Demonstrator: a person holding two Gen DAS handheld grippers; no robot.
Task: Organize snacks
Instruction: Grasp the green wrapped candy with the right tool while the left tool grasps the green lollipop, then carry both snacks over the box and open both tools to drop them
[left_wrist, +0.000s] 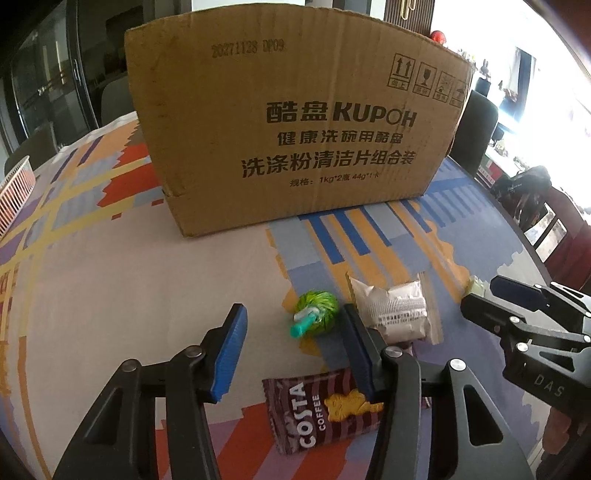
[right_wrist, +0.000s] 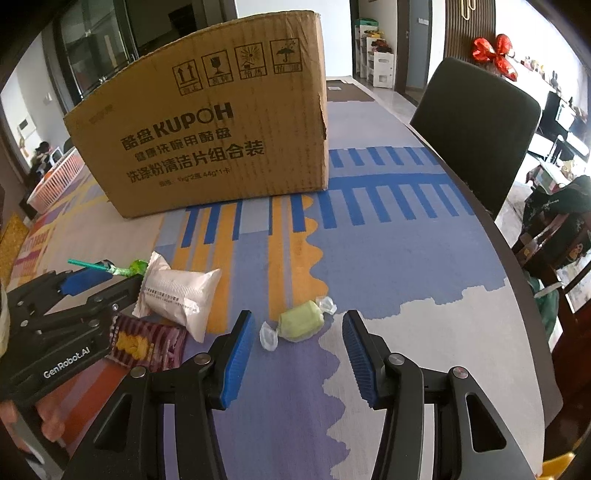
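Black tongs (left_wrist: 293, 354) w/ ribbed blue pads (right_wrist: 238, 363), silver rivets, white "GenRobot.AI" lettering.

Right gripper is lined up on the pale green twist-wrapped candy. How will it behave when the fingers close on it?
The green candy looks small and rounded, so it probably weighs little and may roll or skid on the tablecloth if one finger touches first. Its twisted clear wrapper ends look floppy; gripping those would likely slip. Between the open right gripper fingers, squeezing the body seems safer.
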